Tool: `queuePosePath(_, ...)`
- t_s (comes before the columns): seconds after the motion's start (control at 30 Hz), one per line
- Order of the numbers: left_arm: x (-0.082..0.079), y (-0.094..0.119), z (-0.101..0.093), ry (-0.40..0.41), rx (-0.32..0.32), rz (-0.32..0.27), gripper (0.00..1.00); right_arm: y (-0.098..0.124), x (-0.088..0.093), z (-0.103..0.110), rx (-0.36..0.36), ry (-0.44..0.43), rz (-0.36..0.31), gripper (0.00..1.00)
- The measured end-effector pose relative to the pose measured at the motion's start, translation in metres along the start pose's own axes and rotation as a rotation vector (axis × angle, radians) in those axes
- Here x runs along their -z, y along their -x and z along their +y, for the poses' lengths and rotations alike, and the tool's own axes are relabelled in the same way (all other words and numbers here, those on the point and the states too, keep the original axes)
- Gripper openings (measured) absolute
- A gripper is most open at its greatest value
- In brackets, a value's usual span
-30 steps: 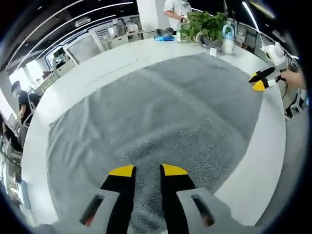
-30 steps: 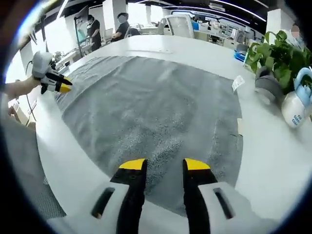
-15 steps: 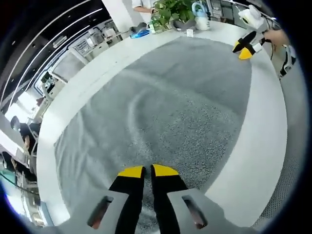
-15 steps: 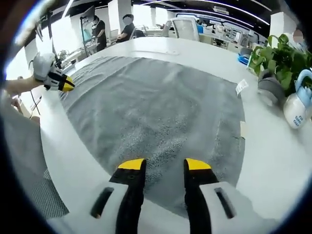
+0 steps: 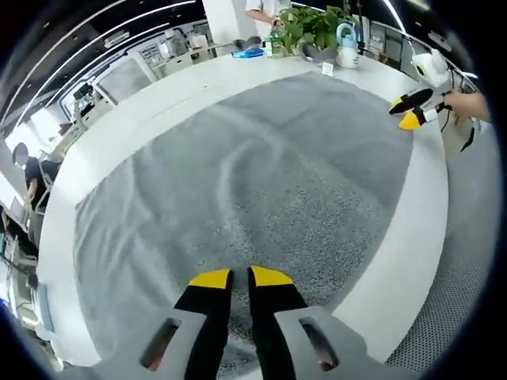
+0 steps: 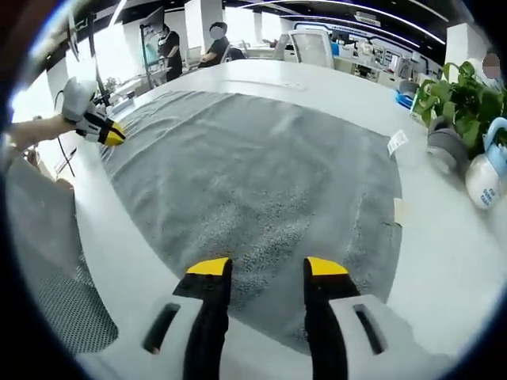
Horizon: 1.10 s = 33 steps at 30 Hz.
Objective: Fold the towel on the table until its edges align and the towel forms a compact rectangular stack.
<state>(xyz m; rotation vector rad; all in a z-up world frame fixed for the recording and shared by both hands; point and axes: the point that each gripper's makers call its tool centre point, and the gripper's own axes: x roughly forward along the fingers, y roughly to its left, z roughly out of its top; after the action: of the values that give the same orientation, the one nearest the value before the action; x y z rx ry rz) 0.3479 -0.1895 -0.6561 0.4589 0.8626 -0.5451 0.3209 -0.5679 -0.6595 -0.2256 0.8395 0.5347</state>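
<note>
White table (image 5: 412, 237), flat grey towel (image 5: 261, 174)

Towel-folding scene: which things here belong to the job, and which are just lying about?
Belong to the job:
grey towel, spread flat
white table
left tool, jaws nearly together over the towel's near edge
right tool, jaws apart

Lying about:
potted plant
white and blue watering can
small card

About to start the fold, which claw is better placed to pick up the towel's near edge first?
Left, probably. The left claw is nearly shut over the near edge of the grey towel, while the right claw stands wide open over its corner.
</note>
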Motion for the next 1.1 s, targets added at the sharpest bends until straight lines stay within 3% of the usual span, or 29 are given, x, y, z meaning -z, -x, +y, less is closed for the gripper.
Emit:
queuePosePath(0.23, 0.012, 0.008, -0.004, 0.016, 0.02, 0.015, 0.1, 0.006, 0.008, 0.015, -0.017, 0.007, 0.003, 0.37)
queuePosePath(0.53, 0.017, 0.012, -0.004, 0.018, 0.019, 0.014, 0.1, 0.009, 0.014, 0.032, -0.063, 0.018, 0.02, 0.46)
queuePosePath(0.63, 0.018, 0.013, -0.002, -0.012, 0.005, 0.018, 0.13, 0.013, 0.013, 0.038, -0.099, -0.066, 0.019, 0.46)
queuePosePath(0.67, 0.016, 0.014, 0.002, -0.094, -0.018, 0.015, 0.15, 0.014, 0.013, 0.04, -0.112, -0.099, 0.015, 0.46)
queuePosePath(0.7, 0.017, 0.014, 0.002, -0.119, -0.021, 0.017, 0.16, 0.015, 0.013, 0.042, -0.124, -0.134, 0.012, 0.46)
queuePosePath(0.87, 0.019, 0.015, 0.0, -0.09, -0.015, 0.011, 0.14, 0.024, 0.017, 0.049, -0.193, -0.315, -0.007, 0.37)
queuePosePath(0.97, 0.02, 0.015, 0.001, -0.079, -0.018, 0.006, 0.14, 0.025, 0.021, 0.045, -0.193, -0.312, -0.02, 0.31)
queuePosePath(1.1, 0.022, 0.016, 0.003, -0.088, -0.017, 0.004, 0.15, 0.026, 0.019, 0.047, -0.206, -0.34, -0.033, 0.32)
